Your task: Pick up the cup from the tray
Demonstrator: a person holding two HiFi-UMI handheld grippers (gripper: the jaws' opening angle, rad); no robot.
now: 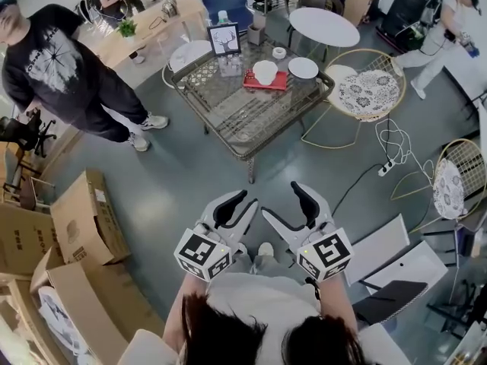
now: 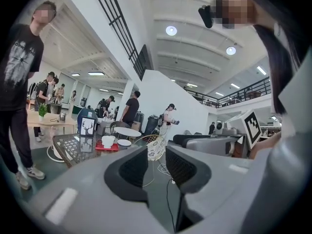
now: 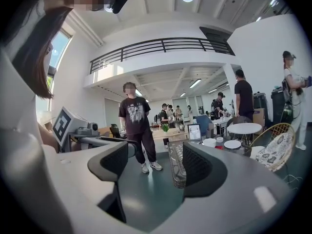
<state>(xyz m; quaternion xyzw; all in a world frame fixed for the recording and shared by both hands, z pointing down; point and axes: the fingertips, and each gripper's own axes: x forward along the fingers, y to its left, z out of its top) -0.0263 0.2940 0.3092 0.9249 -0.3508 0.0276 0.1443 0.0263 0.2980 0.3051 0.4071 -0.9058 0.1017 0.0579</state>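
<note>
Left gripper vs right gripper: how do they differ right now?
Jaws: the left gripper shows only a narrow gap, while the right gripper stands clearly wider. View: the cup sits left of the left gripper's gap but right of the right gripper's. Shared: both are empty, held side by side, short of the table.

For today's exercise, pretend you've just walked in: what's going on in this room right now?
A person stands on the open floor holding a two-jaw gripper in each hand. The left gripper and the right gripper both have their jaws apart with nothing between them. The white cup sits on the red tray on the low table, well ahead of both grippers, not yet picked up.
</note>
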